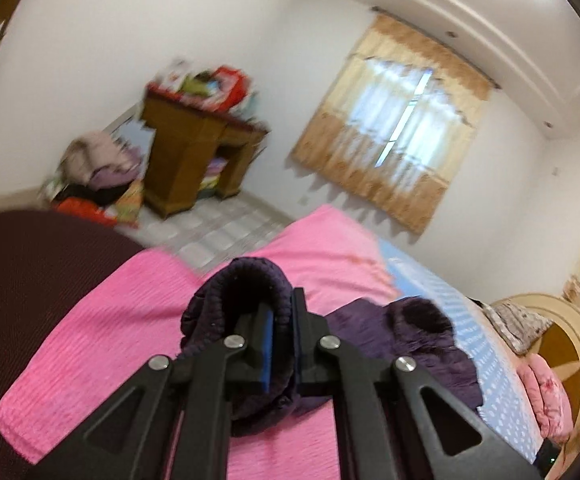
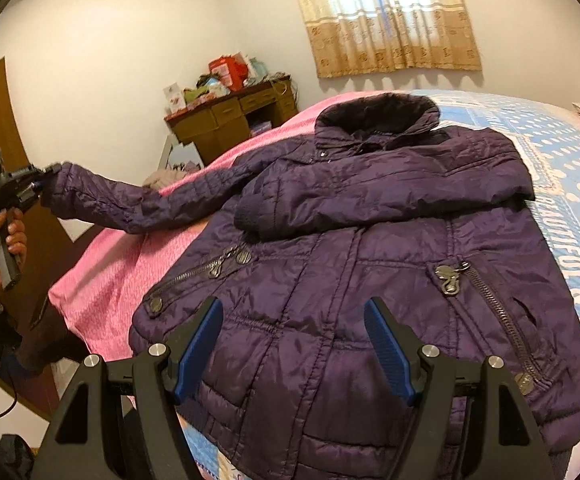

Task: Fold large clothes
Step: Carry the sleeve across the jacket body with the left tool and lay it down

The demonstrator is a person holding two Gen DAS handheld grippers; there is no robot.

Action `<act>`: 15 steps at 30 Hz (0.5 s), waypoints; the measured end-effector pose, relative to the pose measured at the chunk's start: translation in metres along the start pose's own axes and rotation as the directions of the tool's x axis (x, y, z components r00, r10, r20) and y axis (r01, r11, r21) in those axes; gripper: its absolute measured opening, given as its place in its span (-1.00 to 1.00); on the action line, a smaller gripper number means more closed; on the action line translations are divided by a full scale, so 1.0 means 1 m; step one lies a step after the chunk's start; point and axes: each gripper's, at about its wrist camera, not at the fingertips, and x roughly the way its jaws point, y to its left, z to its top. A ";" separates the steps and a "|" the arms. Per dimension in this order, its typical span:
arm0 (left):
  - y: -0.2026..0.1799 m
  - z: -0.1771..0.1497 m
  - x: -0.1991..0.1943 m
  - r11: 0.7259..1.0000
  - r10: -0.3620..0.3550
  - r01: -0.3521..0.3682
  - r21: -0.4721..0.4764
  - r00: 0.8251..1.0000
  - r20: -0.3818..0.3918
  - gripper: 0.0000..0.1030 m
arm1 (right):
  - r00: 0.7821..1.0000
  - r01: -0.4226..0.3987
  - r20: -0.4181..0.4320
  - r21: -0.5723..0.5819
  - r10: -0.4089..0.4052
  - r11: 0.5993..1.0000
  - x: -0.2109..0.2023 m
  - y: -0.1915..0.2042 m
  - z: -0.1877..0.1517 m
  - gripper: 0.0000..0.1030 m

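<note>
A dark purple quilted jacket [image 2: 350, 264] lies front up on the bed, collar [image 2: 378, 110] at the far end. One sleeve is folded across its chest [image 2: 390, 196]. The other sleeve [image 2: 129, 200] is stretched out to the left, off the bed's side. My left gripper [image 1: 283, 320] is shut on that sleeve's ribbed cuff [image 1: 249, 280] and holds it raised; it also shows in the right wrist view [image 2: 37, 188], held by a hand. My right gripper [image 2: 294, 336] is open and empty, just above the jacket's lower front.
The bed has a pink blanket [image 2: 101, 276] on its left part and a blue patterned sheet [image 2: 570, 184] on the right. A wooden desk [image 2: 229, 120] piled with items stands by the far wall. A clothes heap [image 1: 93, 172] lies on the floor. A curtained window [image 2: 386, 16] is behind.
</note>
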 end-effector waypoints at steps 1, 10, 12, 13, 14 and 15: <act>-0.008 0.003 0.000 1.000 -0.018 0.018 0.011 1.000 0.006 -0.87 | 1.000 -0.001 0.011 0.009 0.000 1.000 -0.002 -0.002 0.001 0.42; -0.164 0.039 0.028 0.940 -0.260 0.247 0.235 0.965 0.026 -0.88 | 0.997 0.006 0.074 0.123 -0.015 0.992 -0.020 -0.039 0.004 0.42; -0.194 0.035 0.036 0.917 -0.298 0.282 0.282 0.955 0.014 -0.88 | 0.996 0.011 0.081 0.146 -0.023 0.989 -0.022 -0.047 0.003 0.42; -0.221 0.030 0.044 0.895 -0.331 0.314 0.316 0.944 -0.003 -0.88 | 0.996 0.016 0.087 0.158 -0.030 0.987 -0.025 -0.053 0.003 0.42; -0.236 0.025 0.048 0.881 -0.348 0.333 0.335 0.937 -0.016 -0.88 | 0.995 0.023 0.097 0.171 -0.040 0.985 -0.028 -0.058 0.003 0.42; -0.251 0.018 0.052 0.866 -0.369 0.356 0.351 0.929 -0.031 -0.88 | 0.993 0.030 0.103 0.181 -0.049 0.983 -0.030 -0.063 0.003 0.42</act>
